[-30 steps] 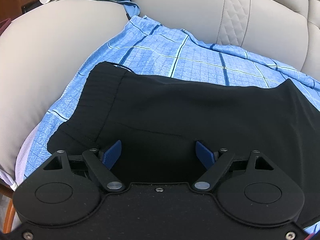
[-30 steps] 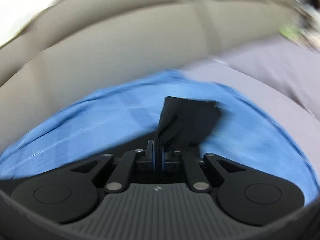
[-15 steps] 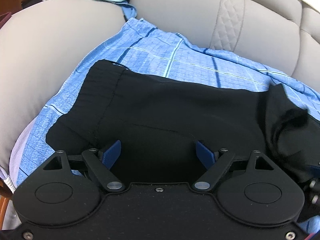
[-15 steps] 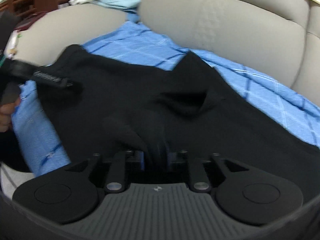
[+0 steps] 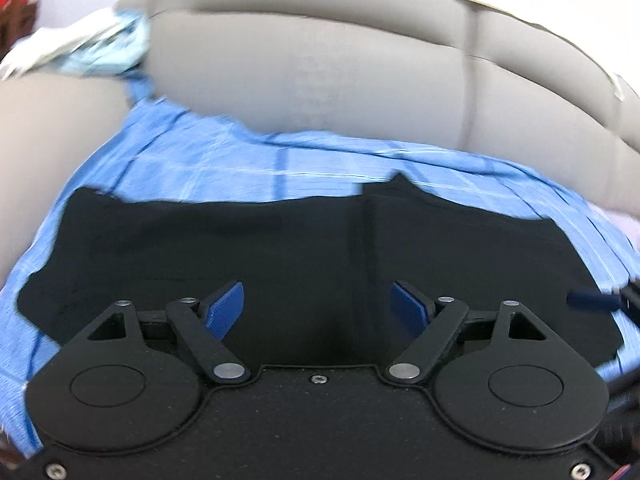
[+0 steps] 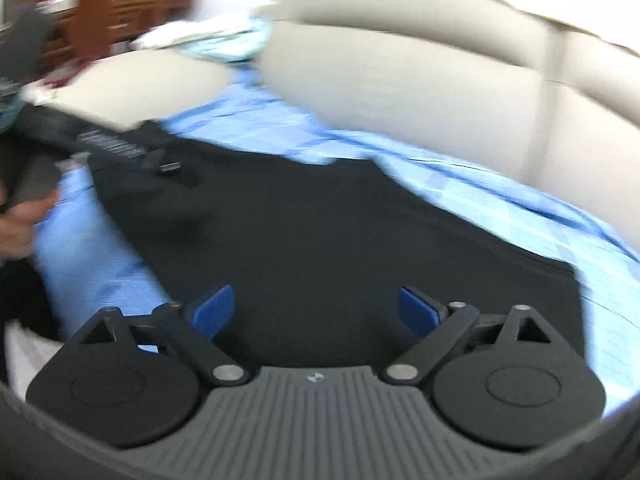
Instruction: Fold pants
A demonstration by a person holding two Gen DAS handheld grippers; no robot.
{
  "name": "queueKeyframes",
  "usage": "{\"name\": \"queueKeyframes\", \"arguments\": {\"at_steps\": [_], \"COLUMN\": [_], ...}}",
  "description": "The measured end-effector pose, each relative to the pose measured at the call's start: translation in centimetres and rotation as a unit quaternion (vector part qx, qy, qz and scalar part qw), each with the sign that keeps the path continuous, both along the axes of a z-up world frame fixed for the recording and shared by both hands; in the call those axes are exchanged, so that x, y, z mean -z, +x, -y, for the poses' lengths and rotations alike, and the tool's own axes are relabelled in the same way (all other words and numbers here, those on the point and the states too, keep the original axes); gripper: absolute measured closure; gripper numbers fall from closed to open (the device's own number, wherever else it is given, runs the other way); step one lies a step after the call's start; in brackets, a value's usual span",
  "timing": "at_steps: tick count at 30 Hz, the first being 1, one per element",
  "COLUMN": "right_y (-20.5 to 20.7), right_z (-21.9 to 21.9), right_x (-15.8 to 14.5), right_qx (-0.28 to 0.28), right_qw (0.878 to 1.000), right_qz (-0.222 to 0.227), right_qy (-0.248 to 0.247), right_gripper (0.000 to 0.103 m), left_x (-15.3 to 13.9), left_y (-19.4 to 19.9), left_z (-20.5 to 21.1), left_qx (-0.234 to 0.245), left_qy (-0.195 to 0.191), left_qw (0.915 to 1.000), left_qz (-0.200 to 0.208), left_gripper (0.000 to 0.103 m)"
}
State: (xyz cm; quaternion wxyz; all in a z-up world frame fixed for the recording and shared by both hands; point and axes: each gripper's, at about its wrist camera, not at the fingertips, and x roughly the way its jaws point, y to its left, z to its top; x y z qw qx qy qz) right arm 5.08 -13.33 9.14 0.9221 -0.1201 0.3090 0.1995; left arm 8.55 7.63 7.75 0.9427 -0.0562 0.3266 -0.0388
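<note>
Beige sofa (image 5: 360,80) bears blue sheet (image 5: 240,168) under black pants (image 5: 300,248); left hand-held gripper (image 5: 318,306) and right hand-held gripper (image 6: 316,308) gape, empty.

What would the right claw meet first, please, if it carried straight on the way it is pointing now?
Most likely the black pants: the open right claw points across them where they lie on the blue checked sheet. Beyond is the sofa backrest; motion blur makes depth uncertain.
</note>
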Motion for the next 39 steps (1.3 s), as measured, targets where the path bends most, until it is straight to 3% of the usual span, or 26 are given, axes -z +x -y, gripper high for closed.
{"name": "queueKeyframes", "arguments": {"at_steps": [3,5,8,10,12,16,22,25,26,27,29,33,35,38,39], "right_y": [-0.6,-1.0,-2.3,-3.3,-4.3,-5.8,-6.1,-5.1,-4.5,-4.1,-3.7,-4.4,-4.6,-4.7,-4.9], "right_z": [2.9,4.9,7.5,9.1,10.0,10.7,10.4,10.7,10.8,10.9,10.8,11.2,12.0,11.4,11.1], "right_x": [0.8,1.3,1.9,2.2,2.5,3.3,4.9,5.2,5.4,5.6,5.5,5.4,6.0,5.3,4.9], "right_qx": [0.087,0.141,0.203,0.238,0.272,0.302,0.326,0.33,0.331,0.331,0.329,0.339,0.347,0.335,0.331], "right_qw": [0.996,0.99,0.978,0.97,0.961,0.95,0.932,0.93,0.93,0.93,0.93,0.925,0.926,0.93,0.93], "right_qz": [0.01,0.014,0.036,0.046,0.053,0.053,0.05,0.068,0.068,0.066,0.06,0.053,0.039,0.039,0.04], "right_qy": [-0.001,-0.001,-0.003,-0.007,-0.02,-0.055,-0.15,-0.147,-0.142,-0.143,-0.155,-0.167,-0.141,-0.148,-0.154], "right_gripper": [0.007,0.007,0.009,0.012,0.013,0.013,0.016,0.017,0.022,0.036,0.044,0.043,0.042,0.041,0.034], "left_x": [0.6,1.3,2.2,3.0,4.2,4.7,4.7,4.8,4.8,4.8,4.8,4.9,4.9,5.0,4.9], "left_y": [-0.4,-0.5,-0.6,0.0,0.4,0.4,0.5,0.4,0.4,0.4,0.4,0.4,0.3,0.3,0.1], "left_z": [3.0,4.5,6.1,7.0,7.3,7.4,7.6,7.9,8.0,8.1,8.2,8.0,8.1,7.9,7.5], "left_qx": [0.038,0.051,0.069,0.066,0.055,0.053,0.055,0.055,0.054,0.053,0.05,0.05,0.05,0.039,0.037], "left_qy": [0.019,0.018,0.003,0.019,0.036,0.045,0.061,0.073,0.075,0.076,0.076,0.068,0.072,0.076,0.065], "left_qw": [0.9991,0.9985,0.9976,0.9975,0.9971,0.997,0.996,0.9952,0.9951,0.9951,0.9952,0.9959,0.9957,0.9954,0.9964], "left_qz": [0.004,-0.005,-0.007,-0.02,-0.04,-0.035,-0.036,-0.035,-0.034,-0.034,-0.035,-0.034,-0.032,-0.044,-0.042], "left_gripper": [0.026,0.033,0.054,0.068,0.074,0.074,0.072,0.072,0.072,0.072,0.072,0.071,0.071,0.063,0.063]}}
